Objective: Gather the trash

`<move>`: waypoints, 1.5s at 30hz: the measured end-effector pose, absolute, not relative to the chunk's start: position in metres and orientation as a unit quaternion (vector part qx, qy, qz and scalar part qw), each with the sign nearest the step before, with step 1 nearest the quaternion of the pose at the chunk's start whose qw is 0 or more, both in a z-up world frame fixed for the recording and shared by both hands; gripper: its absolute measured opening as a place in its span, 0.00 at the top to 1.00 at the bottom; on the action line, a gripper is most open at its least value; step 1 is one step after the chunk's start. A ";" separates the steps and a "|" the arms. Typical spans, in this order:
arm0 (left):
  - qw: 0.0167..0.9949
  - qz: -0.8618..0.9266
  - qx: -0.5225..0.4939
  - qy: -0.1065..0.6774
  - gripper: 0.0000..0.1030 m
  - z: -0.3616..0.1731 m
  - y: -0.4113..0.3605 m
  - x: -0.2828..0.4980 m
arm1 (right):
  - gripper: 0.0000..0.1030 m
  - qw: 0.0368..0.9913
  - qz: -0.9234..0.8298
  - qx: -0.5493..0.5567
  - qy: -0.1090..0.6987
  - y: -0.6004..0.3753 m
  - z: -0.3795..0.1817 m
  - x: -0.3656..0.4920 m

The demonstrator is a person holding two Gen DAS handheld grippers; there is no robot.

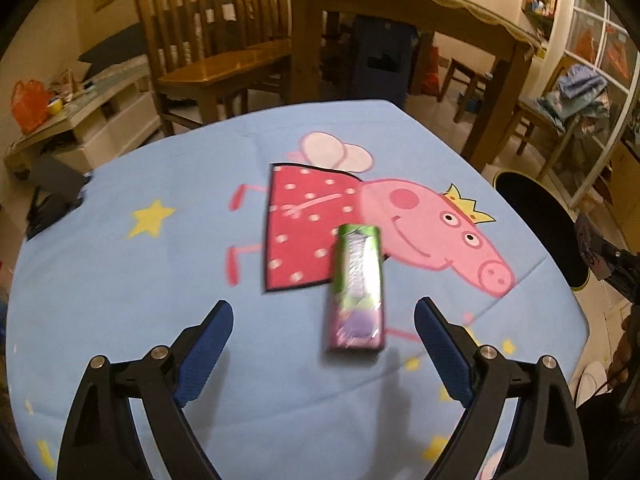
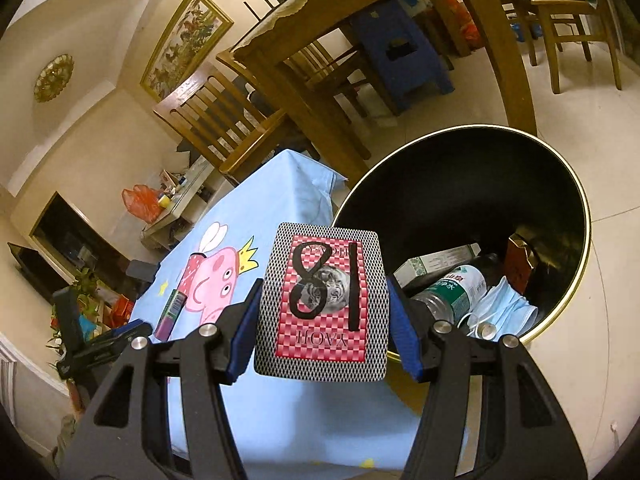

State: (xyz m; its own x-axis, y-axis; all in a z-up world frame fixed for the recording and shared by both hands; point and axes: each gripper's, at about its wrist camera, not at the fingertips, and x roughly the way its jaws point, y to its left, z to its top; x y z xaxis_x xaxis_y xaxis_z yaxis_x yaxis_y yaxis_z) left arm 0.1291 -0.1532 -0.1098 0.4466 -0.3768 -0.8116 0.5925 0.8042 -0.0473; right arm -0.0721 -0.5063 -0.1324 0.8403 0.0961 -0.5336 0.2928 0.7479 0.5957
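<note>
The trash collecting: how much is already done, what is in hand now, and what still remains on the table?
Done: the bin already holds a plastic bottle, a face mask and a small carton. In hand: the right tool grips a card box near the bin's rim, not yet dropped. Left: the green and purple packet lies on the blue tablecloth, in front of the open left tool.

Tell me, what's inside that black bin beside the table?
The black bin holds a plastic bottle, a blue face mask, a white carton and a brown box. Anything beneath them is covered.
</note>
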 end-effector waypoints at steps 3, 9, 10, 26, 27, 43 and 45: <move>0.833 -0.289 0.137 0.452 0.35 -0.117 -0.172 0.137 | 0.44 0.891 -0.057 0.357 0.276 -0.509 -0.135 -0.075; 0.828 -0.293 0.153 0.454 0.69 -0.124 -0.185 0.136 | 0.44 0.888 -0.065 0.366 0.270 -0.515 -0.136 -0.080; 0.829 -0.291 0.155 0.451 0.71 -0.123 -0.185 0.134 | 0.44 0.888 -0.065 0.366 0.269 -0.515 -0.136 -0.080; 0.872 -0.240 0.089 0.417 0.72 -0.095 -0.136 0.084 | 0.44 0.900 -0.095 0.320 0.281 -0.507 -0.130 -0.078; 0.878 -0.235 0.087 0.408 0.72 -0.089 -0.136 0.079 | 0.44 0.903 -0.099 0.308 0.283 -0.504 -0.129 -0.077; 0.909 -0.229 0.122 0.326 0.72 -0.042 -0.175 0.029 | 0.44 0.910 -0.125 0.261 0.298 -0.498 -0.132 -0.075; 0.909 -0.230 0.129 0.322 0.72 -0.043 -0.181 0.026 | 0.44 0.910 -0.126 0.262 0.295 -0.500 -0.132 -0.076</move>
State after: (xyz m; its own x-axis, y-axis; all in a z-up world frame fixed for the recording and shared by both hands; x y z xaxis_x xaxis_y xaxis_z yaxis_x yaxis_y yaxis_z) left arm 0.0262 -0.1814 -0.0425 0.6875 -0.3344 -0.6446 0.5007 0.8612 0.0873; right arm -0.0762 -0.5000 -0.1323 0.7944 -0.0756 -0.6027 0.3841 0.8312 0.4020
